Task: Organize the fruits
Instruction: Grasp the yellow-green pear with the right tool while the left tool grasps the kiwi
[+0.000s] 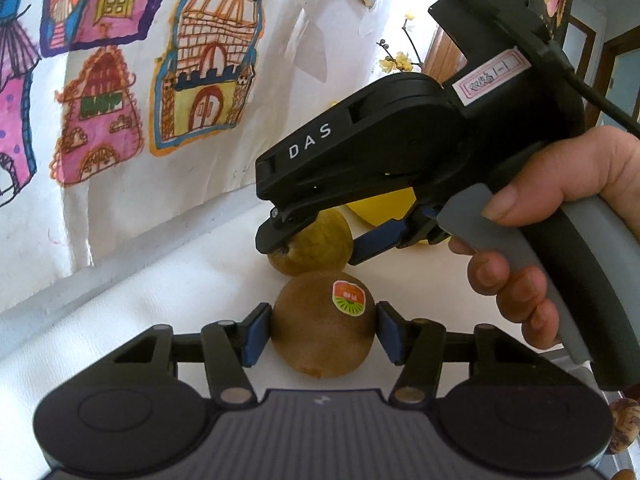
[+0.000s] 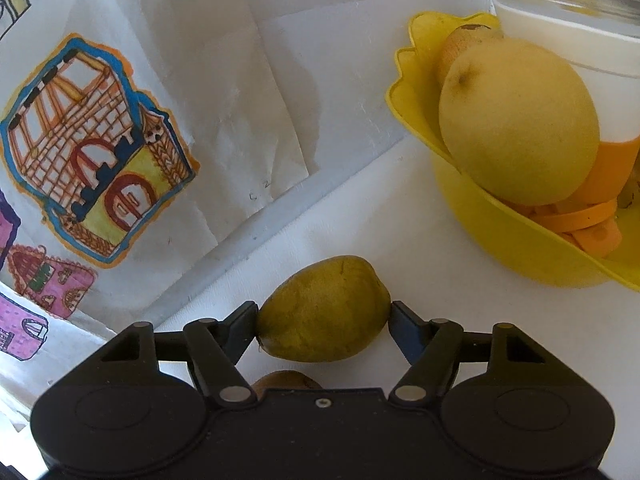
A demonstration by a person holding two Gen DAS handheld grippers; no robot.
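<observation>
A brown kiwi with a red-and-green sticker (image 1: 320, 344) rests on the white table, and my left gripper (image 1: 324, 332) has its blue pads against both of its sides. Just behind it lies a greenish-brown kiwi (image 1: 316, 240). A hand (image 1: 560, 216) holds my right gripper (image 1: 316, 246) down over that second fruit. In the right wrist view the greenish kiwi (image 2: 324, 308) fills the gap of the right gripper (image 2: 324, 320), with both pads touching its ends. A yellow bowl (image 2: 500, 248) to the right holds a large yellow fruit (image 2: 520, 120).
A paper sheet with coloured house drawings (image 1: 200, 60) hangs on the wall right behind the table. A glass jar with white and orange parts (image 2: 580, 40) stands in or behind the bowl. A speckled round object (image 1: 624, 428) lies at the lower right.
</observation>
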